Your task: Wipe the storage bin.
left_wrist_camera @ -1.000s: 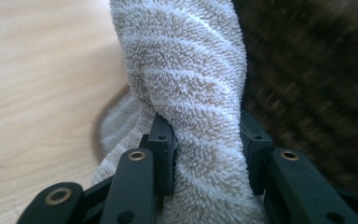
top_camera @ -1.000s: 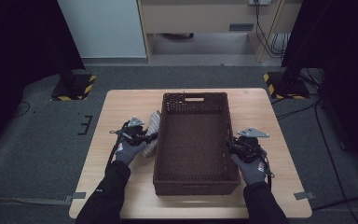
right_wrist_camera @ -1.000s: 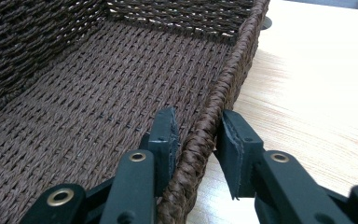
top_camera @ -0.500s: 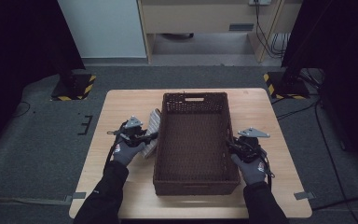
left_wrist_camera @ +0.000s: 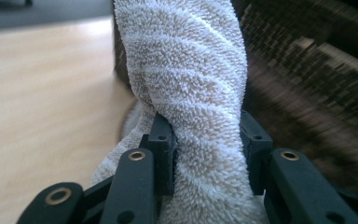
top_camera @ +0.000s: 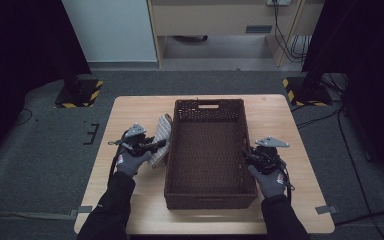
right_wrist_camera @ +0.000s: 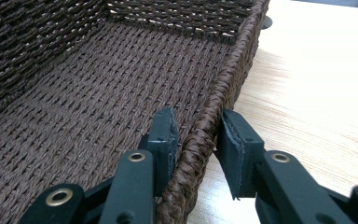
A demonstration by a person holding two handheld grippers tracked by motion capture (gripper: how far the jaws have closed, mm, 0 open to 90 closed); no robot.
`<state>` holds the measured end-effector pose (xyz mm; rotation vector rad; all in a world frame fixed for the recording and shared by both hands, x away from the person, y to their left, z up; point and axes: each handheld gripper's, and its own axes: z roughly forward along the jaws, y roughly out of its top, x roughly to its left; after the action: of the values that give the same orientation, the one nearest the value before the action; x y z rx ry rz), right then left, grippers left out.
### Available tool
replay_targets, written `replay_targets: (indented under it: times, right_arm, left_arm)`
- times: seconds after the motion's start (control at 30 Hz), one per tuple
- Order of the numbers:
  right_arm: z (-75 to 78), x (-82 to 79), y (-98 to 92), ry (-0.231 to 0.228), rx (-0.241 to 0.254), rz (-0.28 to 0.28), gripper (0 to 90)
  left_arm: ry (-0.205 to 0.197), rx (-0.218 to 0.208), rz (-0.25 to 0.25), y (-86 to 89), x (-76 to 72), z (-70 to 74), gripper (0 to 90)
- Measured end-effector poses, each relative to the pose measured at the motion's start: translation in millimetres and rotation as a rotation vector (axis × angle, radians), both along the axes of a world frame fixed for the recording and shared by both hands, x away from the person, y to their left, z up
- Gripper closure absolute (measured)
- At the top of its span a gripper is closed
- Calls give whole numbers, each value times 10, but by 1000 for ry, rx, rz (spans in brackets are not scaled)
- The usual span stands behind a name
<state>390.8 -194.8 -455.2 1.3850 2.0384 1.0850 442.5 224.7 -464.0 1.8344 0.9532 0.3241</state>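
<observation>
A beige striped towel [top_camera: 160, 136] stands bunched against the left outer wall of a dark brown wicker basket [top_camera: 207, 104] in the middle of the wooden table [top_camera: 130, 112]. My left gripper [top_camera: 158, 145] is shut on the towel, and in the left gripper view its terry folds [left_wrist_camera: 191, 79] rise between the two pads [left_wrist_camera: 162, 140] of the left gripper [left_wrist_camera: 207, 137]. My right gripper [top_camera: 246, 156] sits at the basket's right side. In the right gripper view the right gripper [right_wrist_camera: 198, 122] straddles the woven rim [right_wrist_camera: 235, 65], one jaw inside and one outside, pinching it. The basket's inside is bare.
The basket has a handle slot [top_camera: 208, 106] in its far wall. Bare tabletop lies to the right of the basket [top_camera: 280, 120] and along the front edge. On the floor behind stand yellow-and-black striped bases [top_camera: 80, 94] [top_camera: 305, 90], with cables [top_camera: 290, 40] at the far right.
Almost nothing has moved. Both hands hold their places, the left on the towel beside the basket, the right at the basket's right rim.
</observation>
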Motion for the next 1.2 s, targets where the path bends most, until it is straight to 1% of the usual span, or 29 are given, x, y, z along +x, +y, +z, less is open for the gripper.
replay_targets:
  times: [0.03,0.07,0.13,0.2,0.23,0.4,0.43,0.47,0.53,0.6,0.63,0.7,0.73,0.77,0.8,0.83,0.87,1.0,1.1,1.17,1.2]
  right_arm:
    - [1,-1,2,0,0,-2,675]
    - [1,-2,2,0,-1,-1,675]
    - [0,0,1,0,-1,-1,675]
    - [0,-1,3,0,1,-3,675]
    - [-1,-1,1,0,0,-1,675]
    - [0,0,4,0,1,-5,677]
    - [2,-1,7,0,-1,-6,678]
    - [3,-1,8,0,-7,-6,679]
    - [8,-1,15,2,-15,-10,680]
    - [9,1,14,1,-19,-8,681]
    - [8,2,14,2,-17,-10,681]
    - [7,5,12,2,-17,-10,681]
    - [7,5,11,3,-15,-10,681]
    - [7,6,11,3,-14,-10,680]
    - [7,6,11,3,-14,-11,680]
    - [7,5,11,3,-14,-11,679]
    - [7,4,12,3,-15,-11,679]
    - [7,4,14,3,-15,-13,682]
    - [14,18,24,4,-27,-15,690]
    - [21,61,20,8,-35,-17,692]
    - [21,81,19,13,-28,-22,692]
  left_arm:
    - [-11,7,-8,-16,-20,40,634]
    - [-18,26,-11,-33,-38,66,634]
    - [-18,52,-21,-55,-47,53,633]
    - [0,72,-26,-72,-37,-14,633]
    - [13,73,-22,-83,-33,-59,632]
    - [68,173,-15,-122,9,-301,632]
    - [82,185,-14,-123,12,-341,631]
    - [90,173,-11,-113,12,-361,632]
    - [86,142,-2,-65,11,-318,631]
    - [66,89,7,-5,-11,-222,631]
    - [52,64,3,20,-31,-161,631]
    - [14,37,-13,25,-99,-26,631]
    - [0,29,-29,12,-136,32,631]
    - [-14,34,-40,-7,-173,81,631]
    - [-23,49,-44,-30,-205,113,628]
    - [-29,66,-47,-51,-225,125,626]
    - [-30,74,-46,-65,-232,117,625]
    - [4,81,-44,-65,-189,-11,625]
    - [29,115,-40,-83,-141,-116,626]
    - [31,139,-33,-104,-115,-159,625]
    - [32,154,-34,-112,-102,-181,625]
